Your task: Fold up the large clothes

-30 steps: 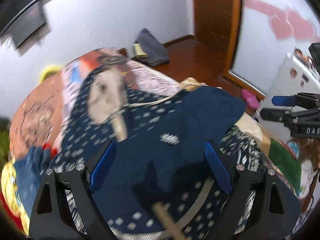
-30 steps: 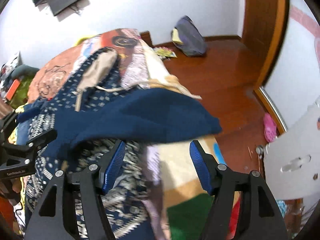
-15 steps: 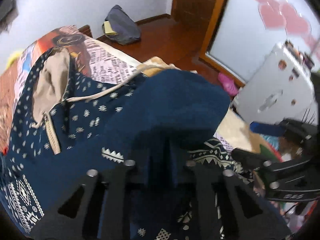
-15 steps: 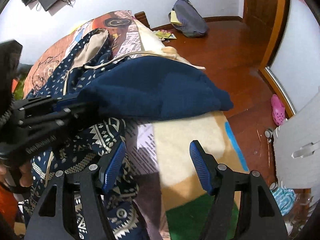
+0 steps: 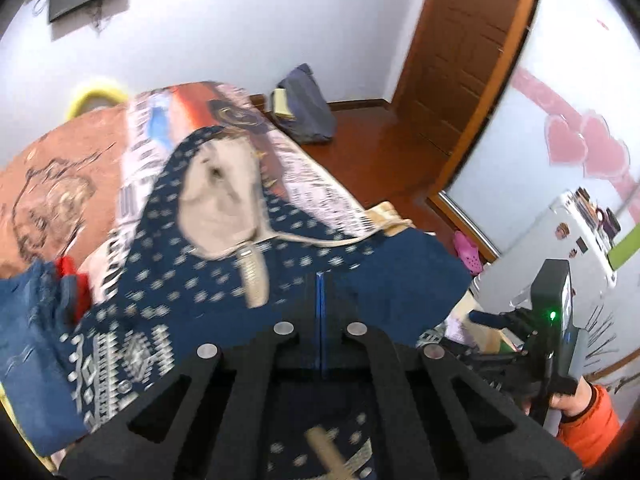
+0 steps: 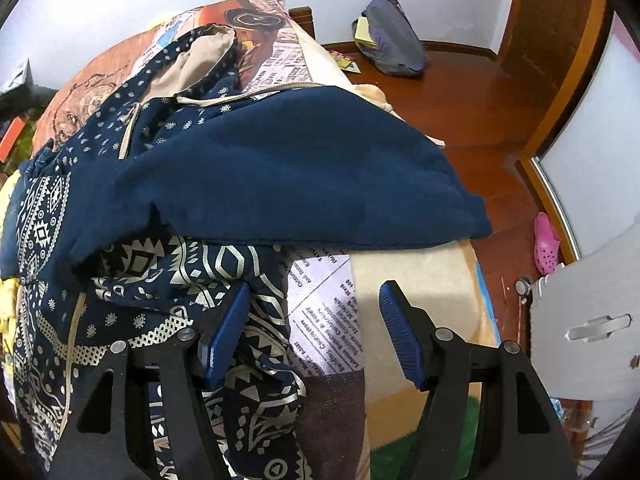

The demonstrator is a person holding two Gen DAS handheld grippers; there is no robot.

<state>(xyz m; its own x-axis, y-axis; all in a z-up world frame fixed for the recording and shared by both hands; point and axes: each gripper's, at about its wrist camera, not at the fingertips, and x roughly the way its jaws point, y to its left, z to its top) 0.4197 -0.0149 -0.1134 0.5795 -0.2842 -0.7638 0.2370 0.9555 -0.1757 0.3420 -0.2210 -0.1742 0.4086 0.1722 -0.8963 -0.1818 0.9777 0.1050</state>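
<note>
A large navy hooded garment [image 6: 132, 288] with a cream geometric print lies spread on the bed. One side is folded over, showing its plain navy inside [image 6: 288, 172]; the beige-lined hood [image 5: 216, 208] lies at the far end. My left gripper [image 5: 321, 280] hovers over the garment's middle, jaws shut, with no cloth visible between the pads. My right gripper [image 6: 316, 320] is open at the garment's near right edge. Its left finger [image 6: 226, 332] rests against the printed cloth, with bedspread between the fingers. In the left wrist view the right gripper [image 5: 492, 320] shows at the right, held by a hand in an orange sleeve [image 5: 588, 428].
The bed carries a patchwork bedspread [image 6: 416, 280] with newsprint and orange panels. Blue and red clothes [image 5: 36, 320] lie at its left edge. On the wooden floor [image 6: 460, 92] sit a grey bag [image 6: 396, 40] and a pink shoe [image 6: 546, 244]. A white cabinet [image 6: 592, 312] stands at the right.
The left gripper went from wide open over the navy fold to shut and drew back upward, out of the right wrist view. The right gripper sank closer to the garment's edge, still open.
</note>
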